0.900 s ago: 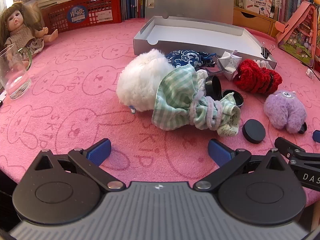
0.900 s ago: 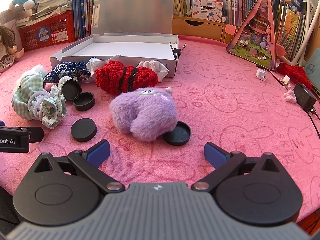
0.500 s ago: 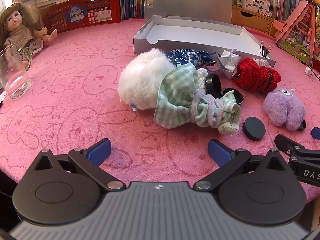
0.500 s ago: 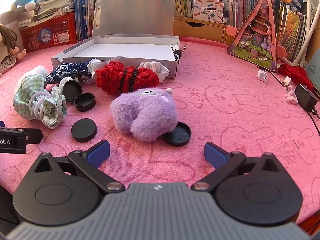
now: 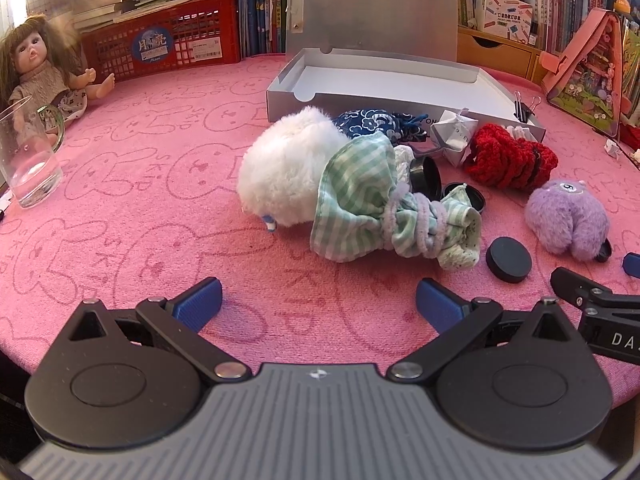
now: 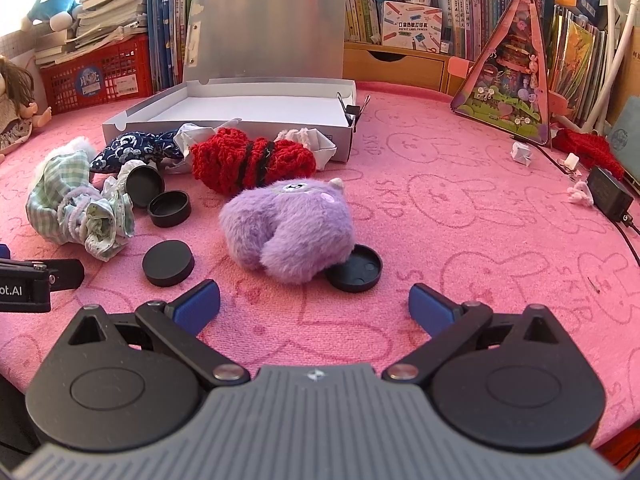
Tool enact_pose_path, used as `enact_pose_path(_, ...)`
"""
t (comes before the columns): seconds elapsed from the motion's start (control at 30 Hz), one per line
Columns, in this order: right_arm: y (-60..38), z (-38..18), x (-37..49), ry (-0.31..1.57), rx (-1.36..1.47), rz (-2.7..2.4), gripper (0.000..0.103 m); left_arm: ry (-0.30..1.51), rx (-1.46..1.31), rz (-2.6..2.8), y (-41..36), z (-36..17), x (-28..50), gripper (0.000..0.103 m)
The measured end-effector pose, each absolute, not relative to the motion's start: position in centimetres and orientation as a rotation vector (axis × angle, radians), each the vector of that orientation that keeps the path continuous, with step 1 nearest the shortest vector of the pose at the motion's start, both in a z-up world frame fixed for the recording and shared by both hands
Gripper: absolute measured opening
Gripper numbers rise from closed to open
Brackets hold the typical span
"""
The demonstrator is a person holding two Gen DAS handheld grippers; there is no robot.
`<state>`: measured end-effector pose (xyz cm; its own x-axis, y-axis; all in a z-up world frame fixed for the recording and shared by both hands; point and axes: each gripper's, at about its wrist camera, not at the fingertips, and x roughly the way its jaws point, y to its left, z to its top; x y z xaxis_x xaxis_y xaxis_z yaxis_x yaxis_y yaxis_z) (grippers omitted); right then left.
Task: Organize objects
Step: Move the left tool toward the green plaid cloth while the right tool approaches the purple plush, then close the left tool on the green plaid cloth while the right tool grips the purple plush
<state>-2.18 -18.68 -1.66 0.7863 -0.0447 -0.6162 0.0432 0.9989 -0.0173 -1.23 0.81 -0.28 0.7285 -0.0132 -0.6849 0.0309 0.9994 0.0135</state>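
Both claws spread wide, empty: left claw [image 5: 318, 298] before the checked cloth [image 5: 360, 196], right claw [image 6: 314, 302] before the purple plush [image 6: 288, 228]. Box [image 6: 224, 110] open behind the clutter. Risk: lifting plush may drag the lid [image 6: 356, 270] tucked under it

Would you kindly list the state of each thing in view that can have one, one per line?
Left tool: open, holding nothing.
Right tool: open, holding nothing.
Silver box: lid raised, nothing visible inside.
Glass mug: upright, looks empty.
Doll: sitting upright.
Checked cloth bundle: tied with a lilac cord.
Purple plush: lying partly on a black lid.
Black cap: flat, apart from the others.
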Motion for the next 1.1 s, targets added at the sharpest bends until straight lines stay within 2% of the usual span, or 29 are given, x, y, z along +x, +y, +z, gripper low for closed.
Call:
enact_pose_path(0.37, -19.1, -1.4, -2.5, 0.629, 0.032, -0.034, 0.103, 0.741, 0.025, -0.028, 0.9, -0.4, -1.2, 0.103)
enact_pose_path(0.63, -18.8, 0.3, -2.7, 0.517, -0.035, -0.037, 0.103, 0.619, 0.030, -0.052, 1.2, 1.5, -1.7, 0.103)
enact_pose_path(0.93, -18.5, 0.2, -1.2, 0.506, -0.098, -0.023, 0.102, 0.575, 0.013, -0.086, 1.6, 2.9, -0.7, 0.103)
enact_pose_path(1.0, -18.2, -0.1, -1.0, 0.511, -0.104, -0.011, 0.100, 0.571, 0.005, -0.111, 1.4, 2.9, -1.0, 0.097)
enact_pose_path(1.07, -18.0, -0.3, -0.8, 0.517, -0.110, 0.001, 0.099, 0.577, 0.004, -0.130, 1.0, 2.8, -1.3, 0.081)
enact_pose_path(1.1, -17.9, -0.4, -0.7, 0.521, -0.113, 0.007, 0.098, 0.584, 0.003, -0.140, 0.8, 2.7, -1.4, 0.077)
